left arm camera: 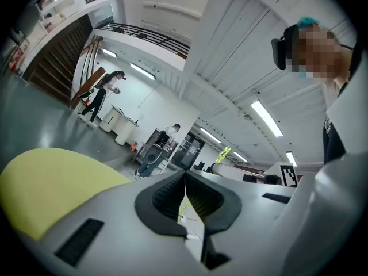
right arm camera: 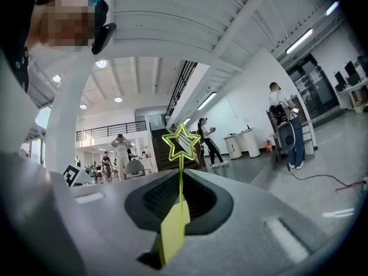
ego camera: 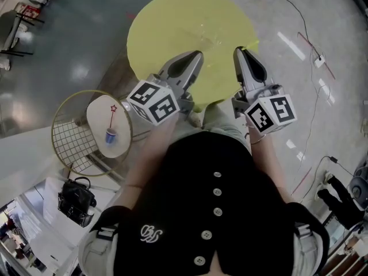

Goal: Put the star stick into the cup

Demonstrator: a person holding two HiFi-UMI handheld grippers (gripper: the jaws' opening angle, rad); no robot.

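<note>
Star stick (right arm camera: 181, 144) clamped in right tongs (right arm camera: 180, 183)
Thin yellow stem, outline star; left tongs (left arm camera: 185, 184) closed, empty, over worktop (ego camera: 172, 22) edge.

Glossy grey floor (ego camera: 75, 45), round yellow table (ego camera: 190, 22)

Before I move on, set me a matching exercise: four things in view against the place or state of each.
1. left tongs
2. right tongs
3. blue cup
4. yellow table

a. shut on the yellow star stick
b. on the small white table, red star stick inside
c. shut, nothing between
d. in front of the person

Pairs: 1-c, 2-a, 3-b, 4-d
</note>
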